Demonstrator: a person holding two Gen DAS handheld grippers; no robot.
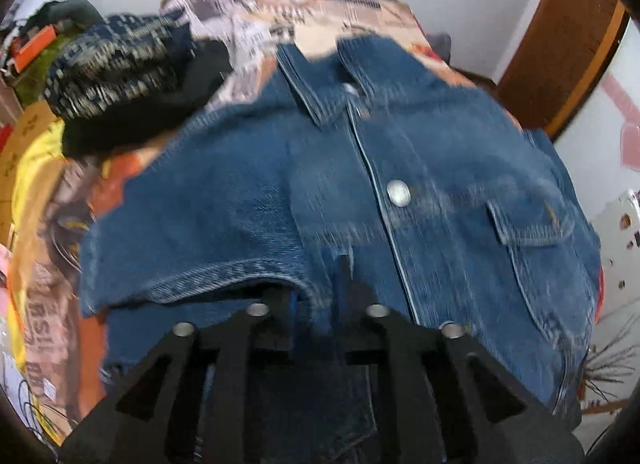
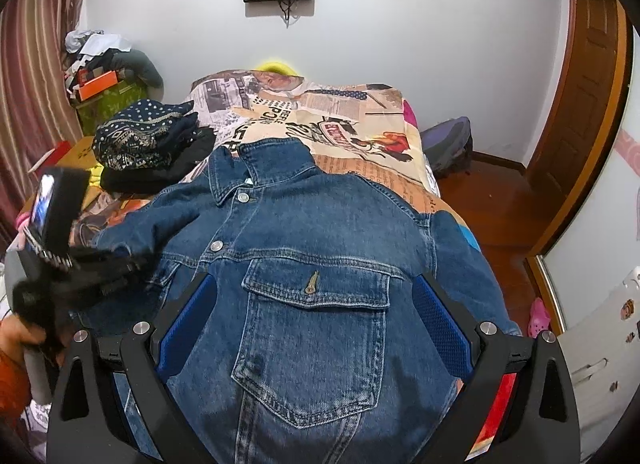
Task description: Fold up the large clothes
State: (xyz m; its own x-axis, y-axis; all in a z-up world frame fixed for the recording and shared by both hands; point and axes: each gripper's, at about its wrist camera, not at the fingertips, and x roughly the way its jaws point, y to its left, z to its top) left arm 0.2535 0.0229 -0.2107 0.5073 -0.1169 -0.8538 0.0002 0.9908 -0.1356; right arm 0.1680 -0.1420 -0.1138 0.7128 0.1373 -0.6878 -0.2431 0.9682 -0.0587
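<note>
Denim jacket (image 2: 312,248) lies front-up across the bed's (image 2: 360,136) near end. Right claw (image 2: 312,324) spread wide above its chest pocket (image 2: 316,344); left claw (image 1: 320,296) slightly parted, gripping nothing visible.

Denim jacket (image 2: 316,248) coarse, matt; metal button (image 1: 398,193) shiny; door (image 2: 580,104) glossy wood.

Jacket (image 2: 304,264) flat on bed (image 2: 360,136), collar toward wall (image 2: 400,24). Pile of folded clothes (image 2: 148,148) left of collar. Door (image 2: 580,104) right.
</note>
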